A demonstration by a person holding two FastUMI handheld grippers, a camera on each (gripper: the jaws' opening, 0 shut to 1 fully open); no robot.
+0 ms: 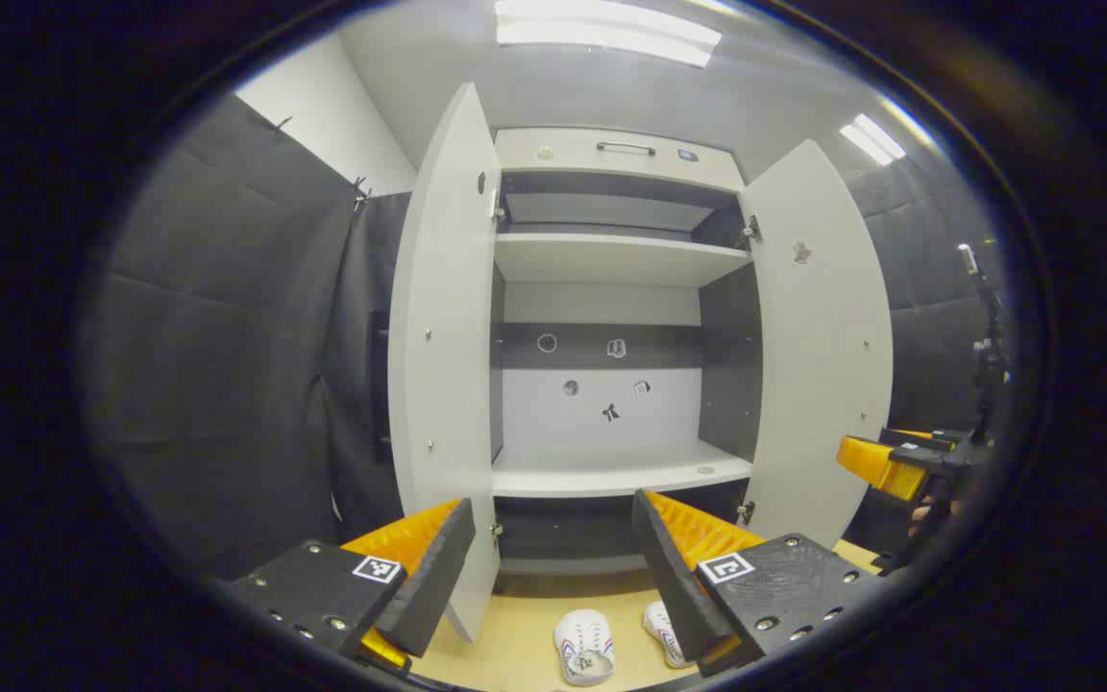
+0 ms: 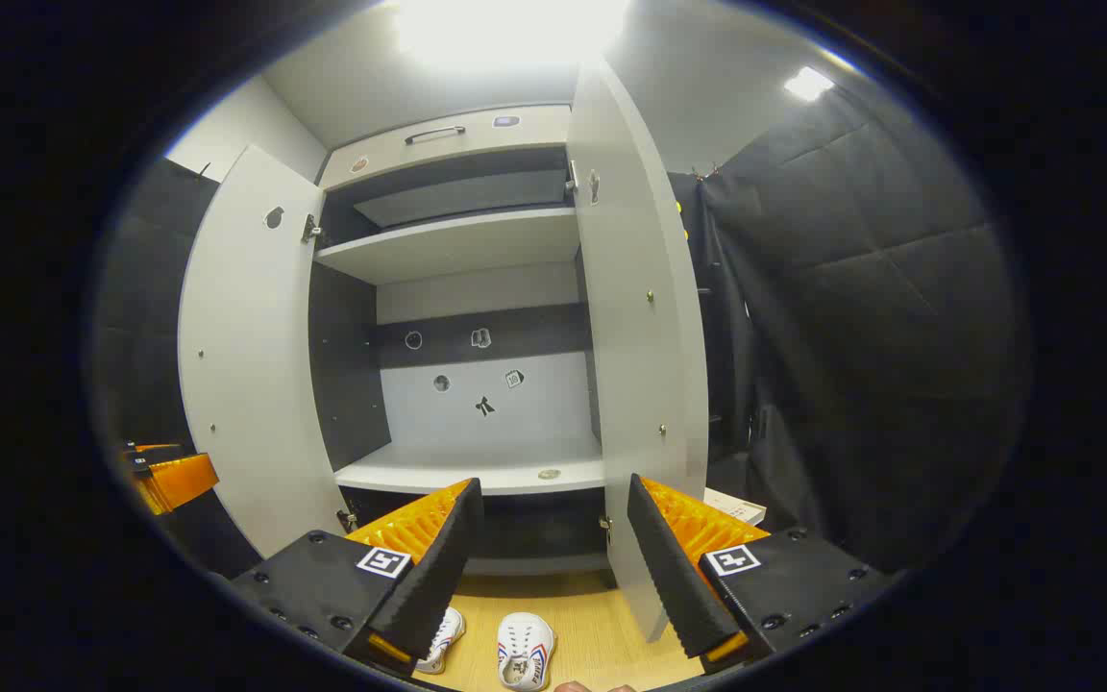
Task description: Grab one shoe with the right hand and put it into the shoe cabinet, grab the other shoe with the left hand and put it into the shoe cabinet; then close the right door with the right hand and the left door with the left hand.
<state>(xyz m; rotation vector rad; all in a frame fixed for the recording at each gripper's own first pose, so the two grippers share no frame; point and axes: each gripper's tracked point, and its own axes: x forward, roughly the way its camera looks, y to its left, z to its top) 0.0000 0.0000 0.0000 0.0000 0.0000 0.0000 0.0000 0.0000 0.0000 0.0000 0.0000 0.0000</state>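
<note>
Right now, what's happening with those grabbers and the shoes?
Left gripper and right gripper open, empty. Both shoes on floor before shoe cabinet. Doors open; path clear.

The shoe cabinet (image 1: 611, 317) is set against the back of the booth, with its left door (image 1: 443, 346) and right door (image 1: 818, 336) swung outward toward the front. Inside, an upper shelf (image 1: 611, 258) is placed above a lower shelf (image 1: 611, 471), and a drawer front (image 1: 616, 154) is set above both. Two shoes lie side by side on the floor (image 1: 525, 630) just before the cabinet's front edge: the left shoe (image 1: 584, 646) and the right shoe (image 1: 661, 630). The right gripper (image 1: 885, 466) is held beyond the right door's outer edge.
</note>
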